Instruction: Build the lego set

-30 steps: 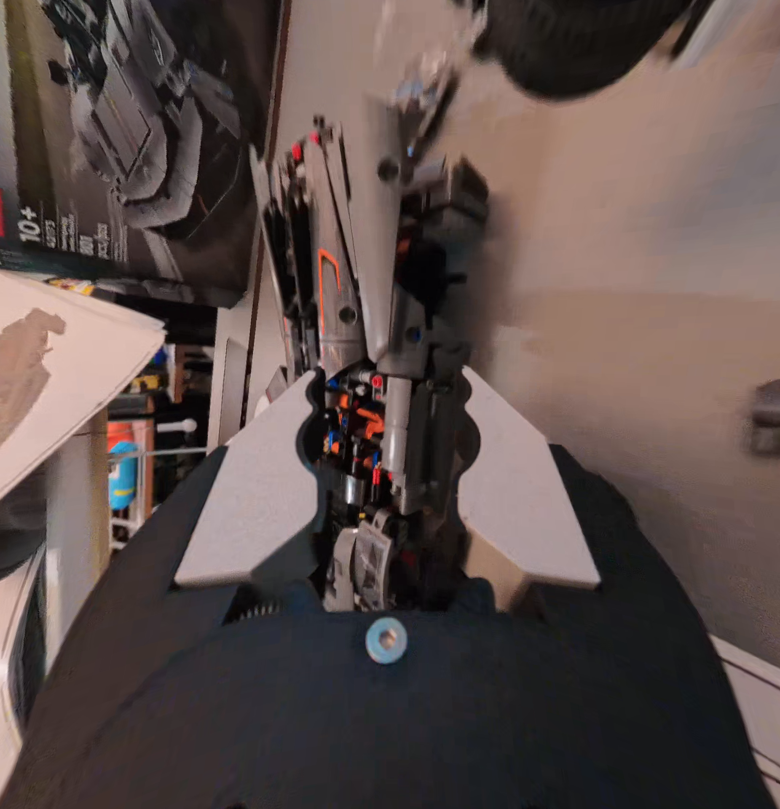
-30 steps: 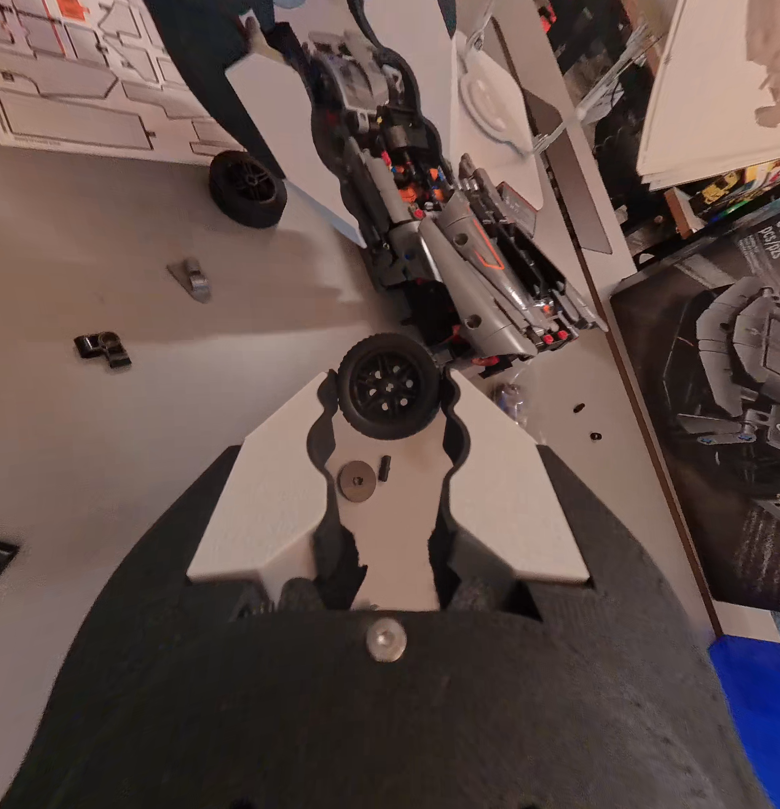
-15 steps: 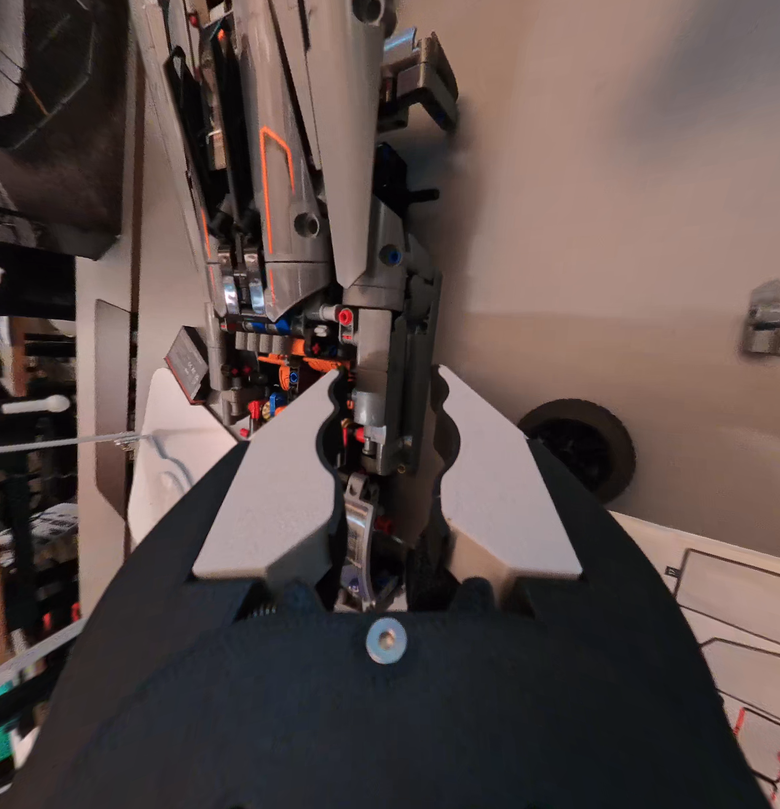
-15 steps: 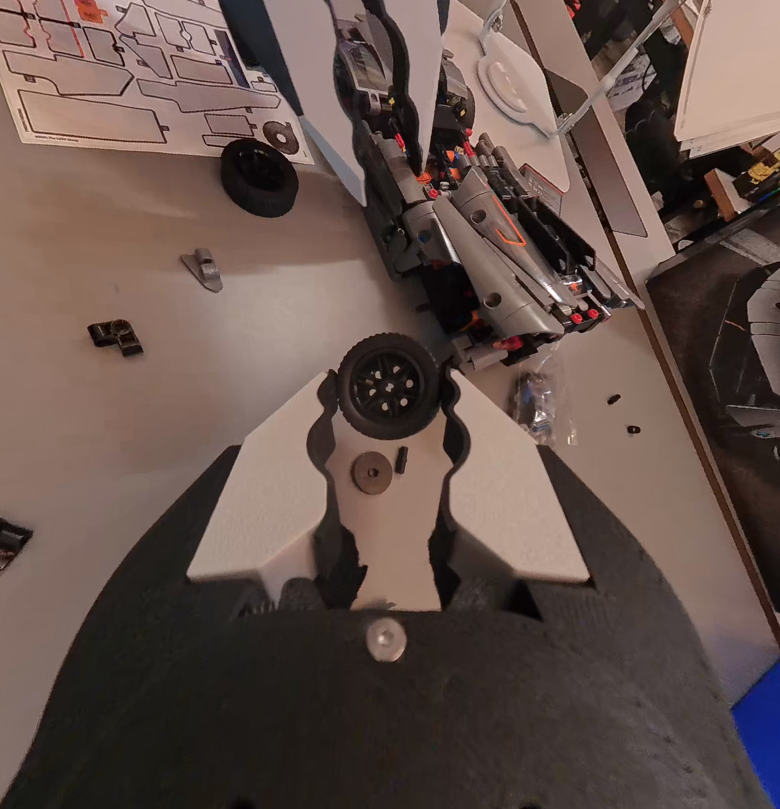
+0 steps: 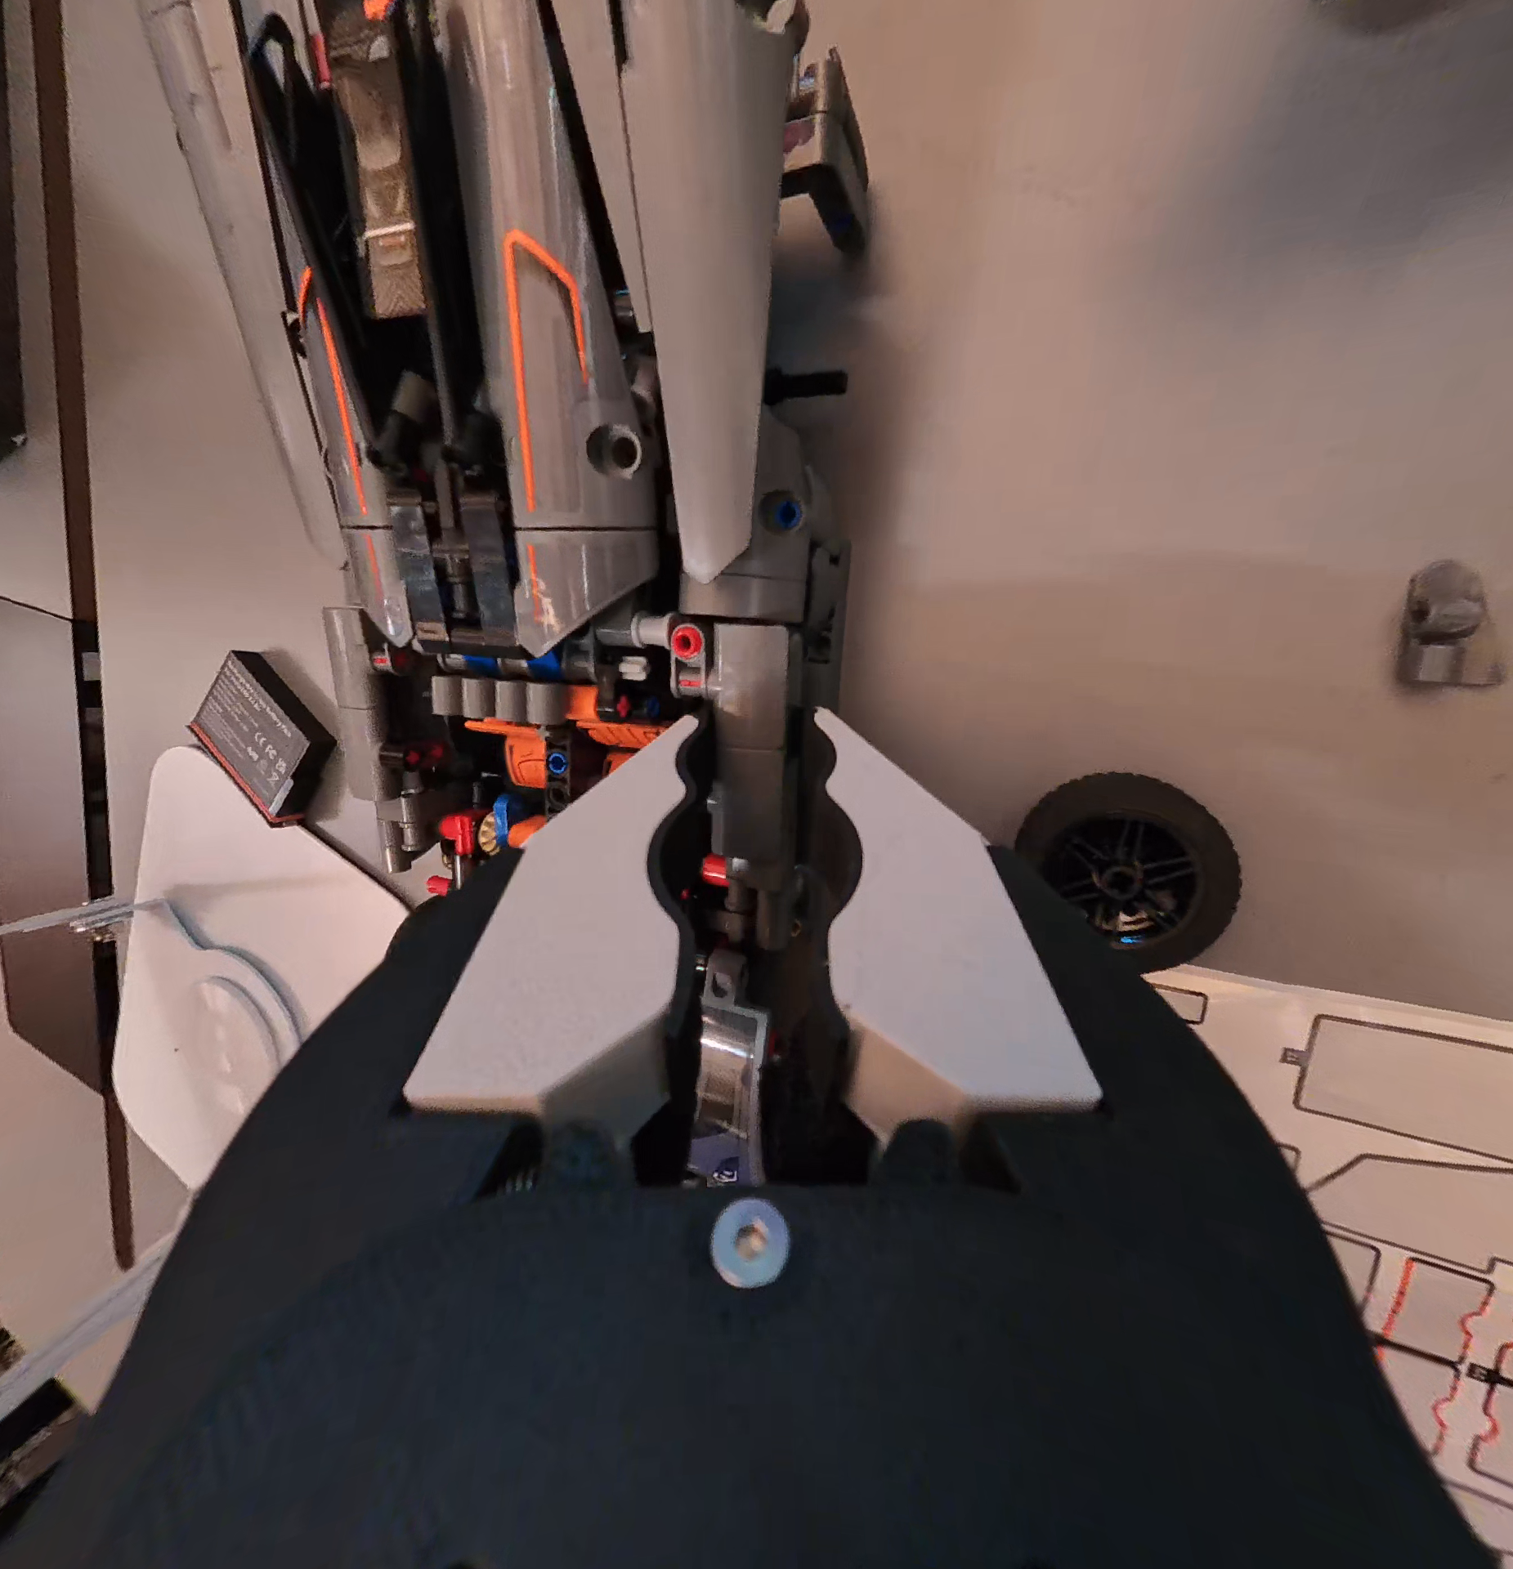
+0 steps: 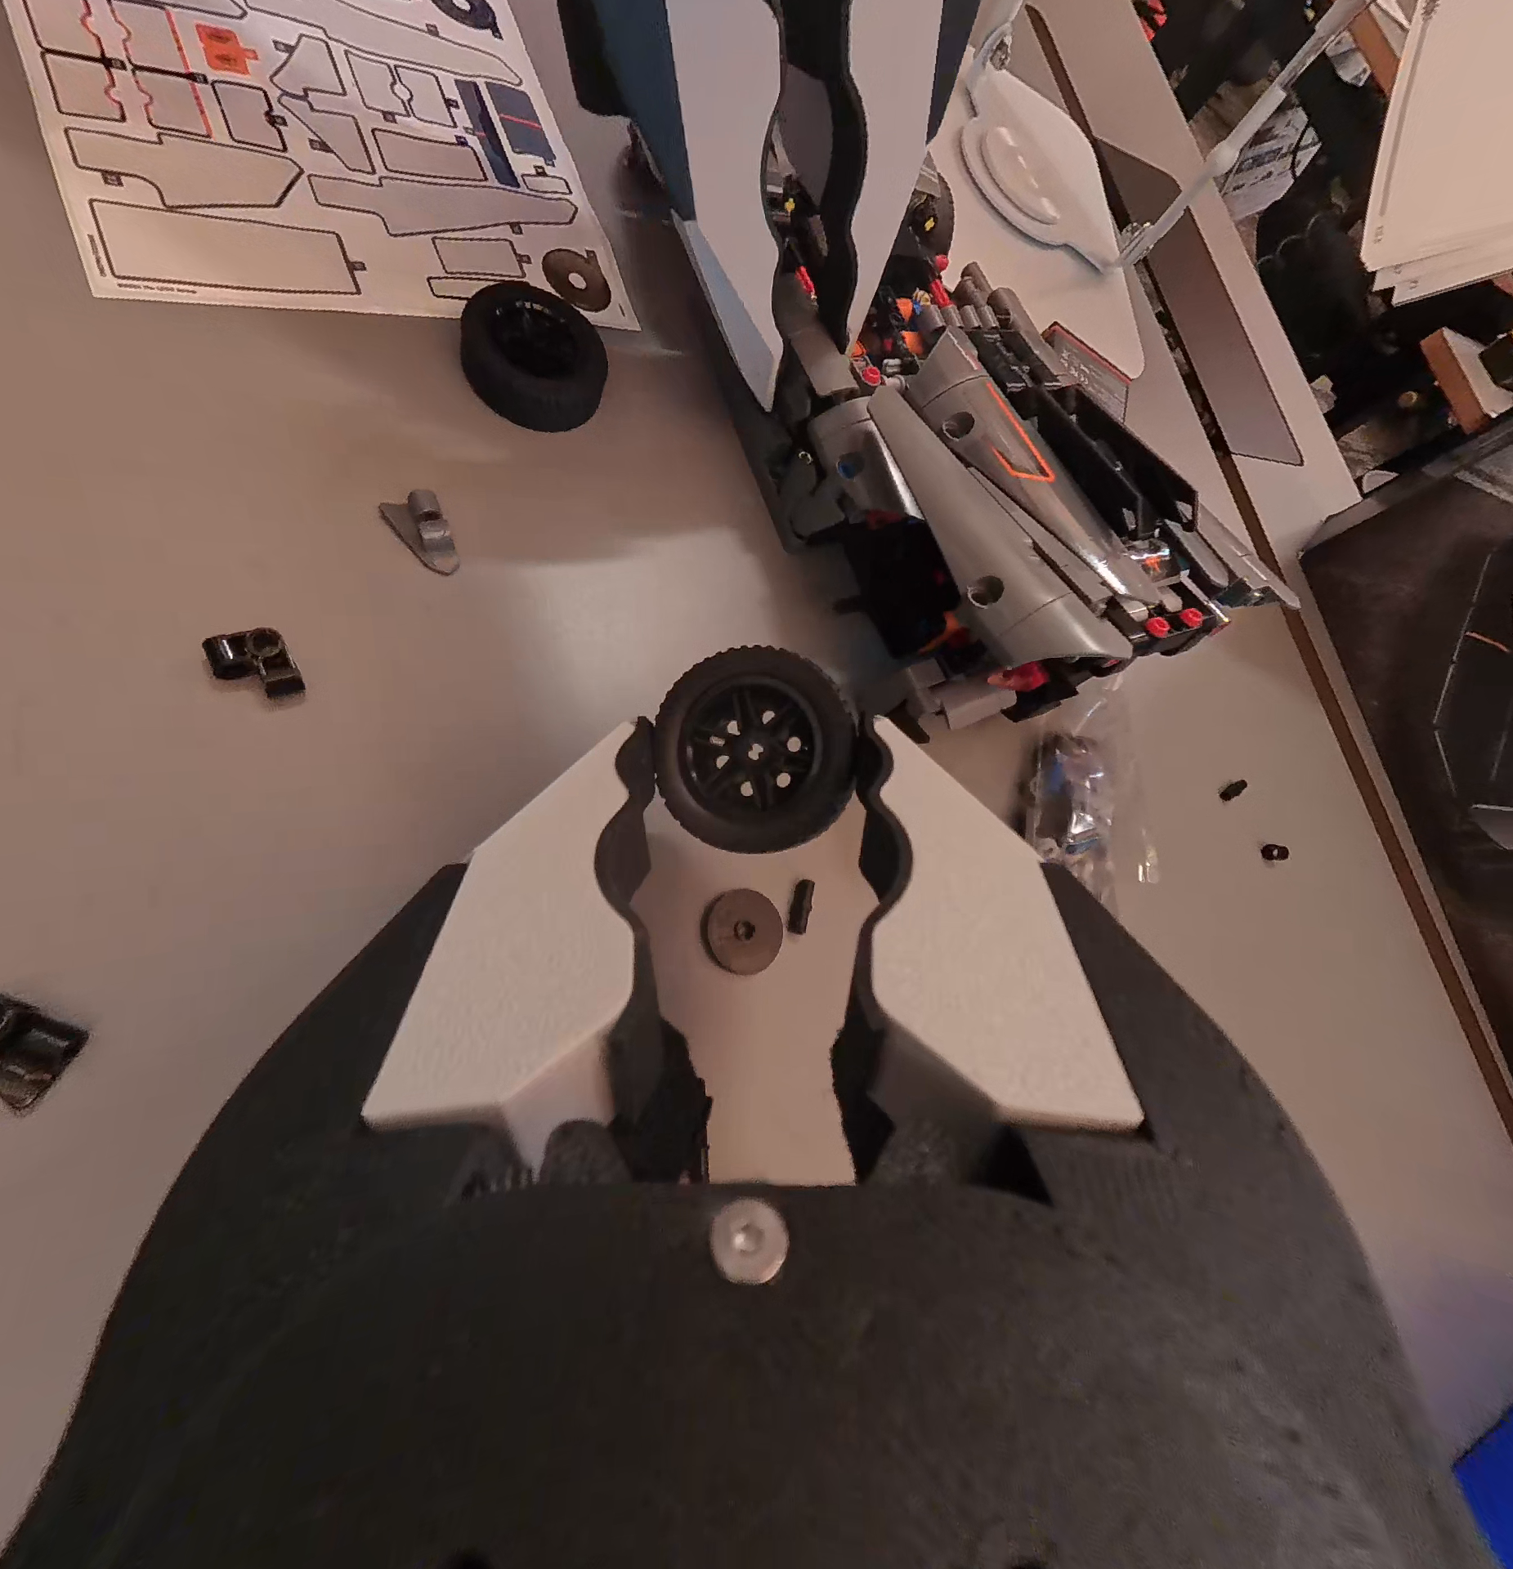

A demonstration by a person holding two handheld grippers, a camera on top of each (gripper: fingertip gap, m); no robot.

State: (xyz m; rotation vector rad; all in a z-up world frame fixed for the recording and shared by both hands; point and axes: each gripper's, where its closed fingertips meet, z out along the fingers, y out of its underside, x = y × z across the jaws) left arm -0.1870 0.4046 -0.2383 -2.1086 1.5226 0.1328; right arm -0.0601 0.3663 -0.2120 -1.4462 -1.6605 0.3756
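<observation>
R gripper (image 6: 754, 747): closed on 1 black wheel (image 6: 753, 751), pinched at the fingertips, held above the table (image 6: 226, 849). Under it, on the table: 1 dark disc (image 6: 741, 931), 1 short black pin (image 6: 801, 905) just beside it.

Loose pcs, near to far, L side of R wrist view: 2 black connectors (image 6: 256, 652) (image 6: 18, 1046), 1 grey bracket (image 6: 421, 531), 1 more wheel (image 6: 534, 357) lying at the edge of 1 sticker sheet (image 6: 311, 153). Total wheels seen: 2.

R side: 1 clear bag of small parts (image 6: 1075, 815), 2 tiny black bits (image 6: 1232, 790) (image 6: 1272, 851) near the table edge.

L gripper (image 5: 757, 849): clamped on the side frame of 1 grey car model (image 5: 566, 382) w/ orange trim; model lies on the table, far centre in R wrist view. 1 small black block (image 5: 260, 734) just L of model. Box (image 6: 1457, 722) at far R.
</observation>
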